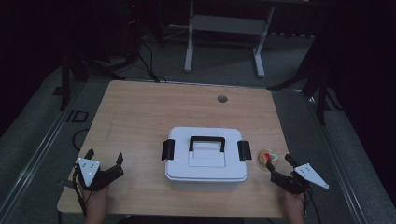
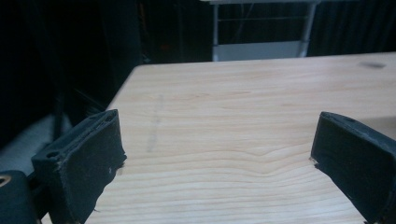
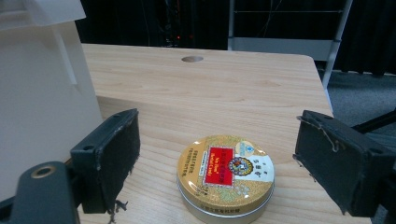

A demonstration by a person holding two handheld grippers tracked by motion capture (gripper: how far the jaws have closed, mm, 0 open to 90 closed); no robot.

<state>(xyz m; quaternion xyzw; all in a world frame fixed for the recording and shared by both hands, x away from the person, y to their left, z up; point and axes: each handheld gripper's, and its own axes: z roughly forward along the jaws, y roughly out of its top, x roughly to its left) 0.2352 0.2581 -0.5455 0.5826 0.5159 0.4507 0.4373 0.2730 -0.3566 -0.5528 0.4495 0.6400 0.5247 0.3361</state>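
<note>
A round gold metal tin with a red label (image 3: 225,178) is lying flat on the pale wooden counter (image 1: 140,116), just beside the 3 o'clock side of a white plastic storage box with a black handle and black latches (image 1: 205,158). The right claw (image 3: 219,163) is hovering around the tin, jaws standing wide apart and not touching it. At the counter's 8 o'clock corner, the left claw (image 1: 103,156) is resting with jaws spread apart over bare wood.
</note>
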